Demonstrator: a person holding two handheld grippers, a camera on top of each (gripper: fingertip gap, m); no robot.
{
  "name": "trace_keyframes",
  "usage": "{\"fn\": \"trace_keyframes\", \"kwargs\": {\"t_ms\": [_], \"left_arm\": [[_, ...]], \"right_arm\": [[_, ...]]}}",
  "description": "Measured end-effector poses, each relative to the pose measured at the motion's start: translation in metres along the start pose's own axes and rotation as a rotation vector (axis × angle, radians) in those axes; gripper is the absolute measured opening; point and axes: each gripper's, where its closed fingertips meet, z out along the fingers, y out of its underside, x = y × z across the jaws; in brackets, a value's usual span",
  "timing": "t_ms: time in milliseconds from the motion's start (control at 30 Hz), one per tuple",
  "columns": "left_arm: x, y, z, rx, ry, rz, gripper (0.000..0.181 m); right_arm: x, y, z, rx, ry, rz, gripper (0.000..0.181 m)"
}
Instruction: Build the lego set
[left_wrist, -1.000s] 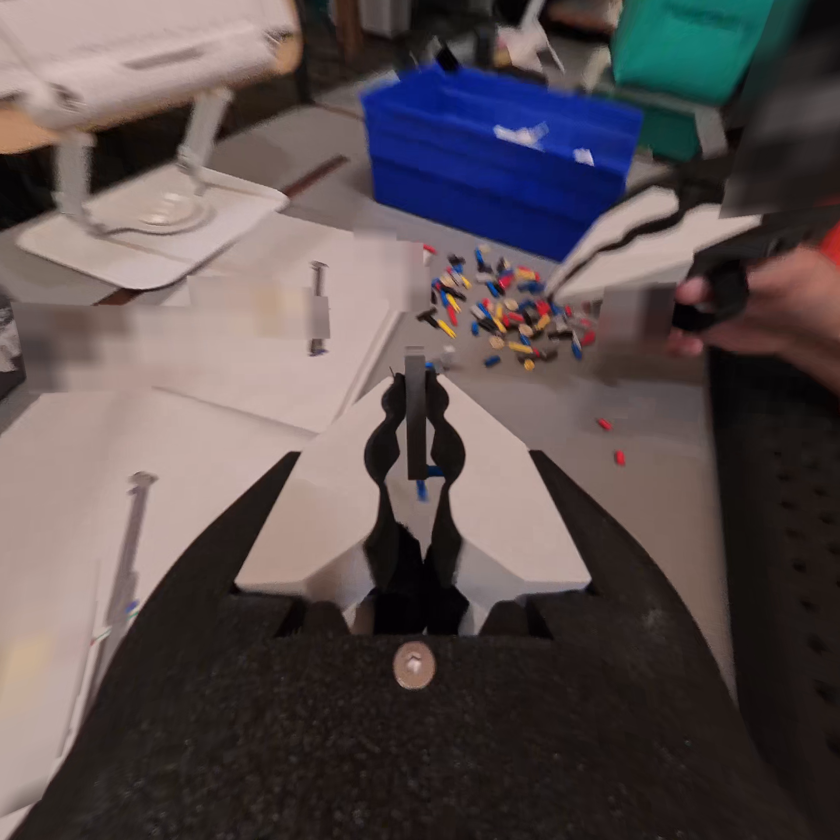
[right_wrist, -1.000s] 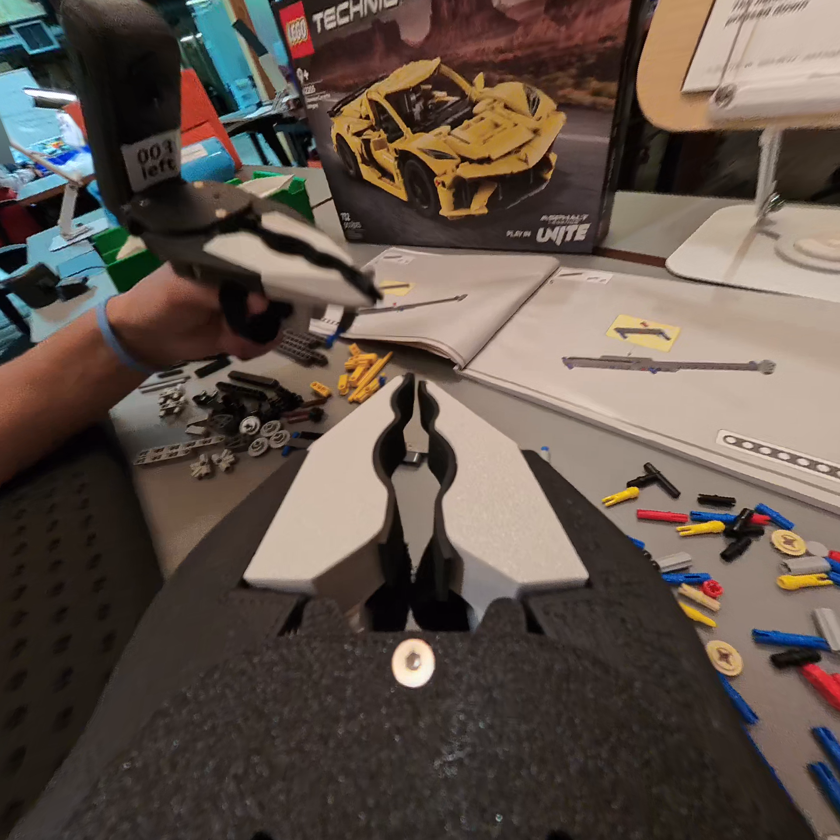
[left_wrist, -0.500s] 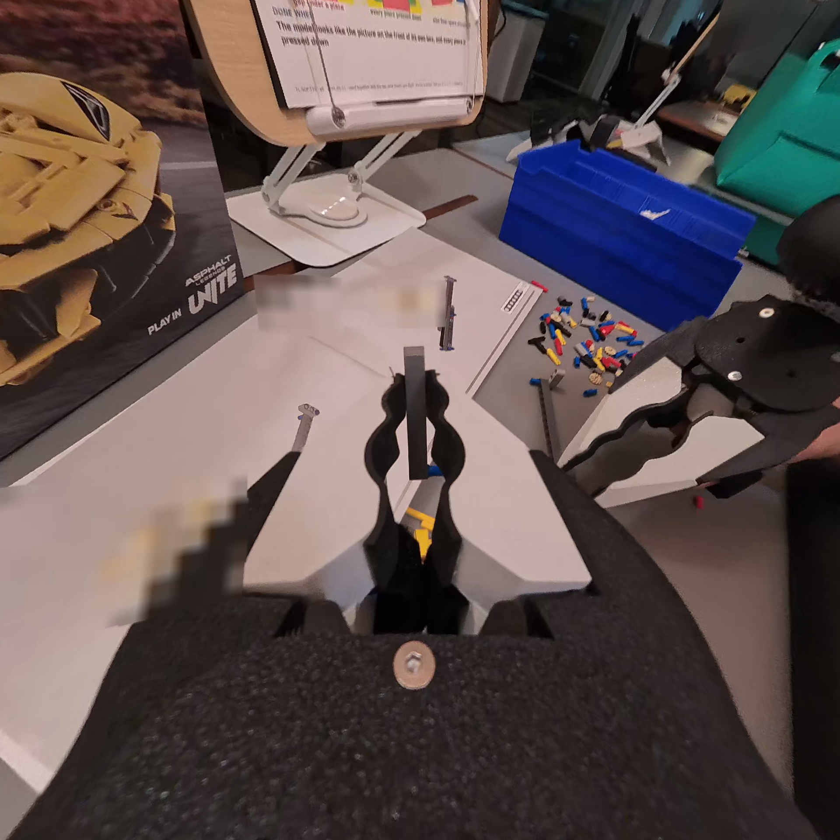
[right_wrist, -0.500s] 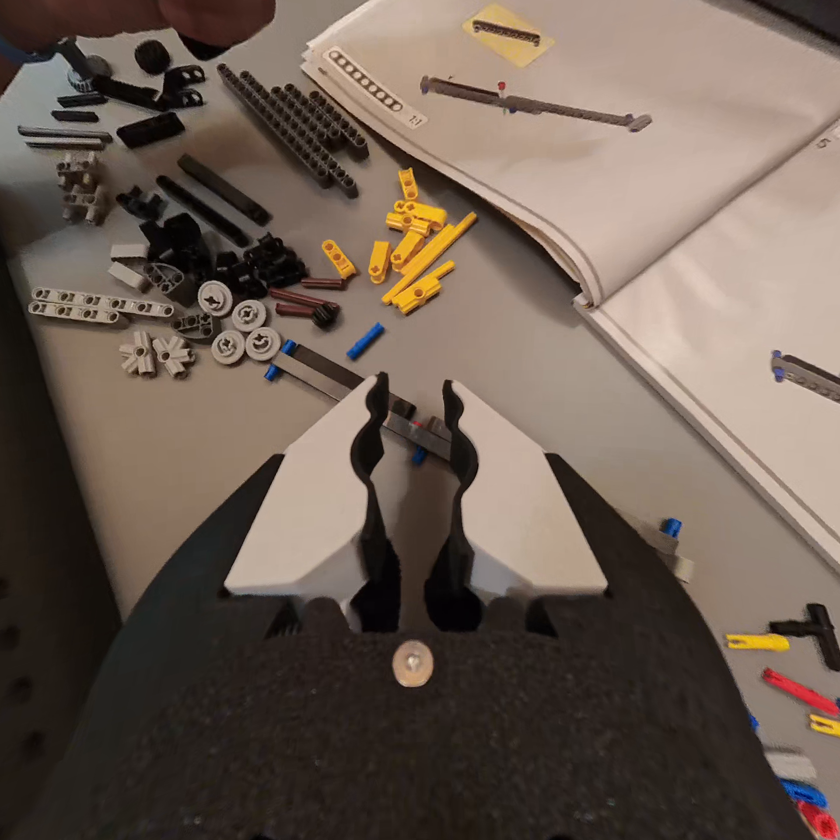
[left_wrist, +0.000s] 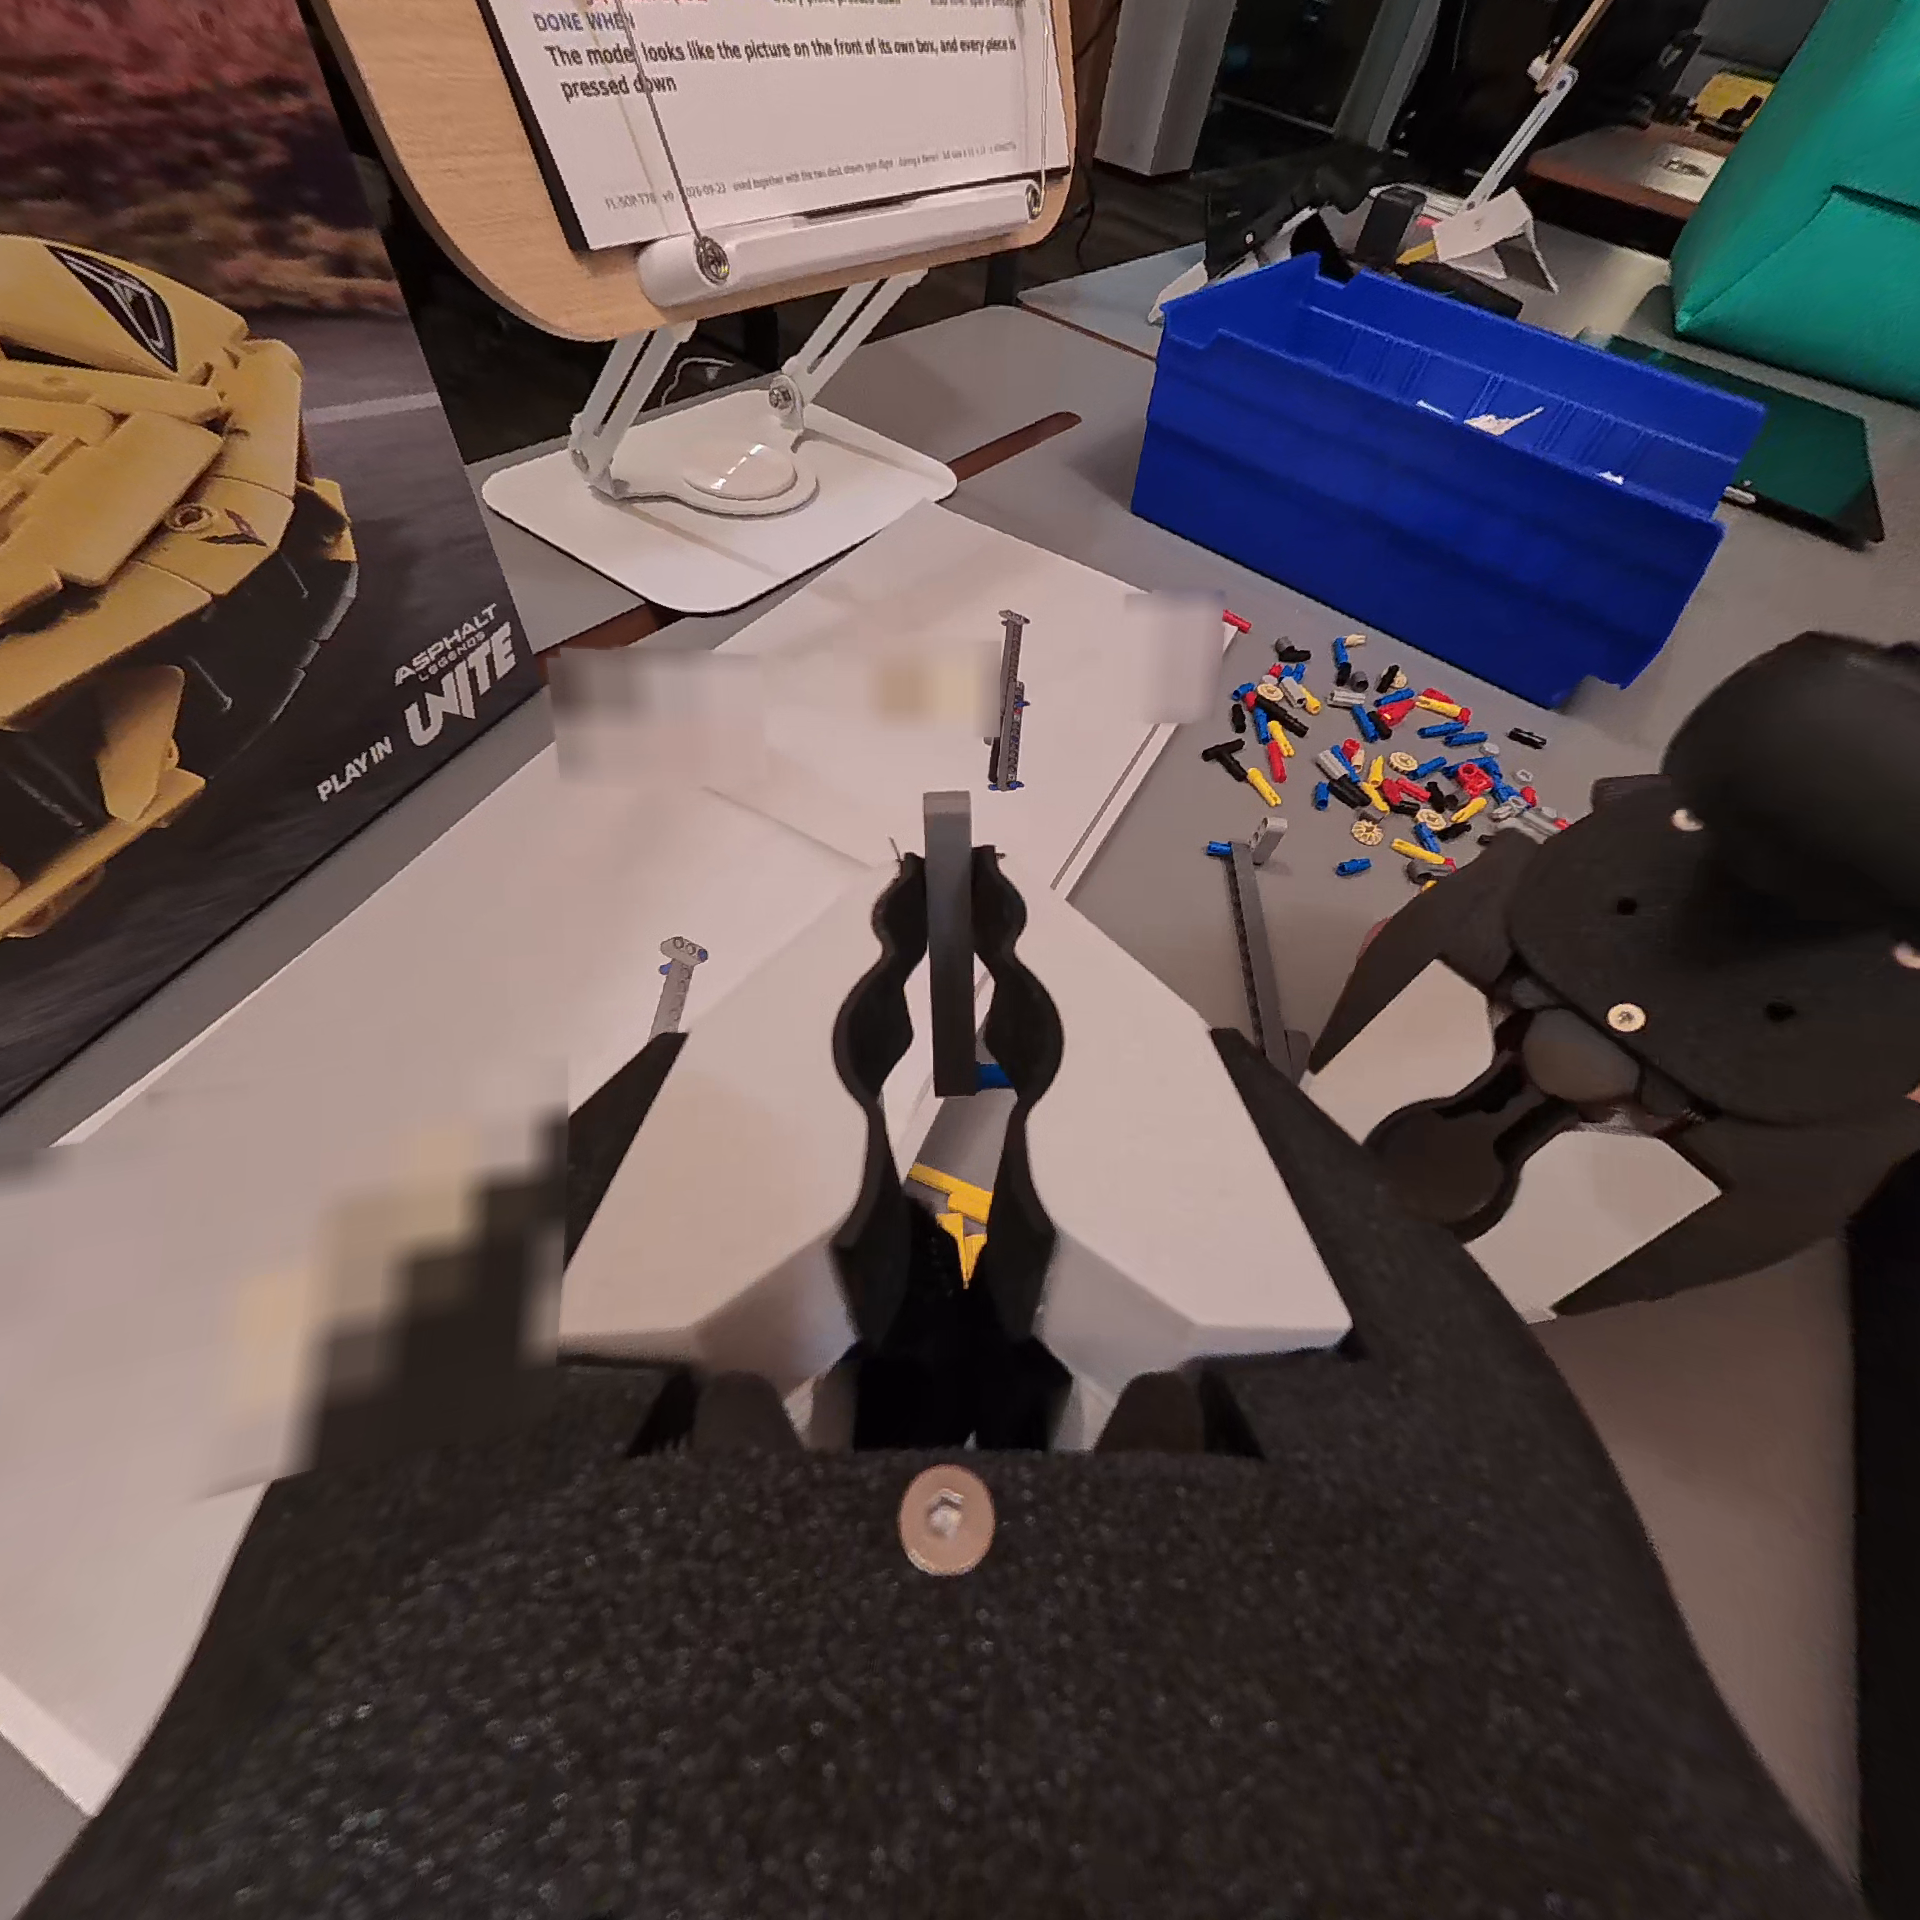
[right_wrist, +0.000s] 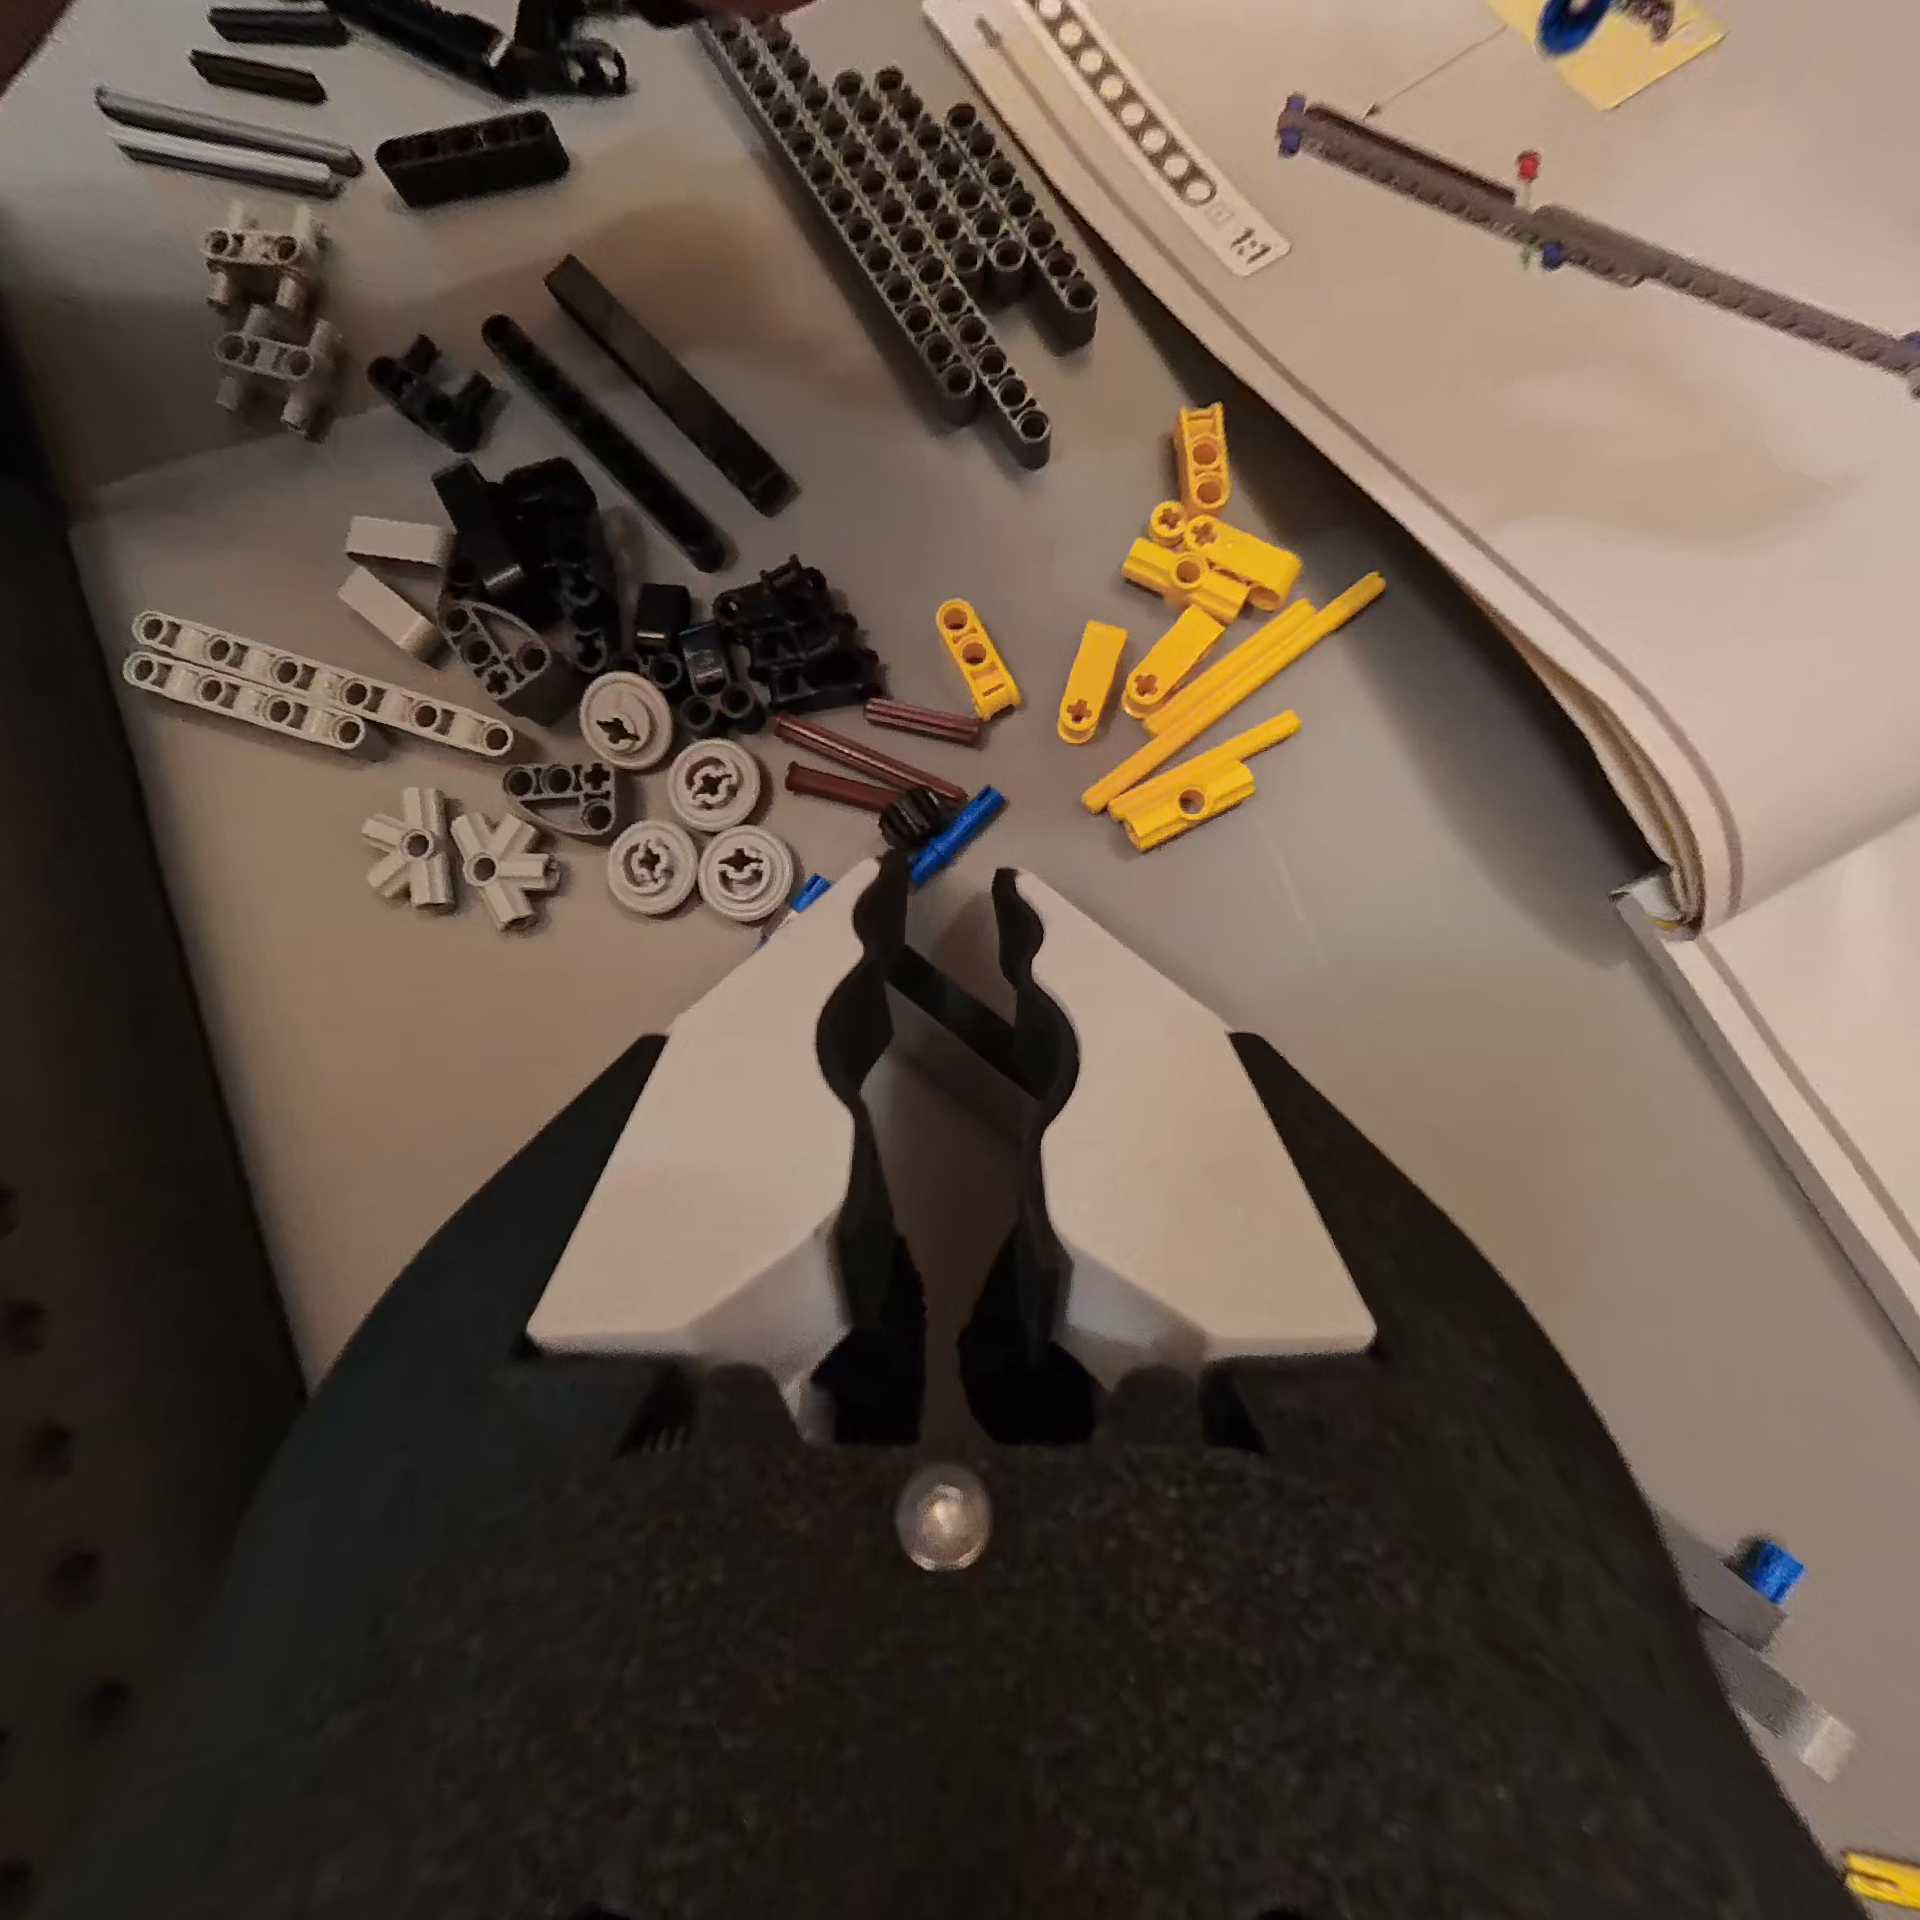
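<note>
Left gripper (left_wrist: 948, 883) is clamped on a flat dark grey plastic beam (left_wrist: 950, 940), held edge-on and upright above the open white instruction booklet (left_wrist: 436, 1039). A blue pin (left_wrist: 992, 1075) shows at the beam's lower end.

Right gripper (right_wrist: 945, 883) is low over the grey tabletop (right_wrist: 1299, 987), jaws apart, straddling a long dark beam assembly (right_wrist: 961, 1013) lying flat. It isn't gripped yet as far as I can tell. A loose blue plastic pin (right_wrist: 956, 826) and a small black gear (right_wrist: 914, 816) sit just beyond the fingertips.

Step in hand looks like early sub-assembly: joining beams with pins, as on the booklet page.

Next move, my read: close the right jaws squarely on the flat beam, lift it clear of the grey pulley wheels (right_wrist: 686, 821) and yellow connector pile (right_wrist: 1195, 644), then line up pin to hole with the left's beam. Risk: jaws sit skewed to the beam, so it may twist.
</note>
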Motion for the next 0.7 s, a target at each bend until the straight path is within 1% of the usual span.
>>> {"fn": "trace_keyframes", "kwargs": {"t_ms": [133,200,300,400,467,533,600,667,700], "left_arm": [[0.004,-0.001,0.001,-0.001,0.008,0.008,0.006],[0.005,-0.001,0.001,-0.003,0.01,0.012,0.006],[0.008,0.0,0.002,-0.009,0.017,0.015,0.006],[0.01,0.002,0.002,-0.022,0.028,0.02,0.006],[0.009,0.004,0.002,-0.037,0.028,0.022,0.006],[0.007,0.005,0.002,-0.039,0.021,0.016,0.006],[0.006,0.005,0.002,-0.037,0.026,0.001,0.006],[0.01,0.008,0.004,-0.046,0.048,-0.016,0.006],[0.016,0.01,0.006,-0.055,0.078,-0.021,0.006]], "right_arm": [[0.0,0.0,0.005,-0.028,0.023,-0.037,0.016],[0.005,0.0,0.006,-0.042,0.069,-0.069,0.008],[0.007,0.0,0.006,-0.047,0.089,-0.089,0.004],[0.008,0.0,0.005,-0.042,0.09,-0.102,0.003],[0.011,0.001,0.002,-0.029,0.117,-0.112,0.004],[0.016,-0.003,-0.01,0.02,0.154,-0.119,0.003],[0.024,-0.008,-0.029,0.095,0.214,-0.103,0.003],[0.034,-0.015,-0.056,0.215,0.295,-0.08,0.003],[0.035,-0.02,-0.071,0.299,0.311,-0.074,0.003]]}}
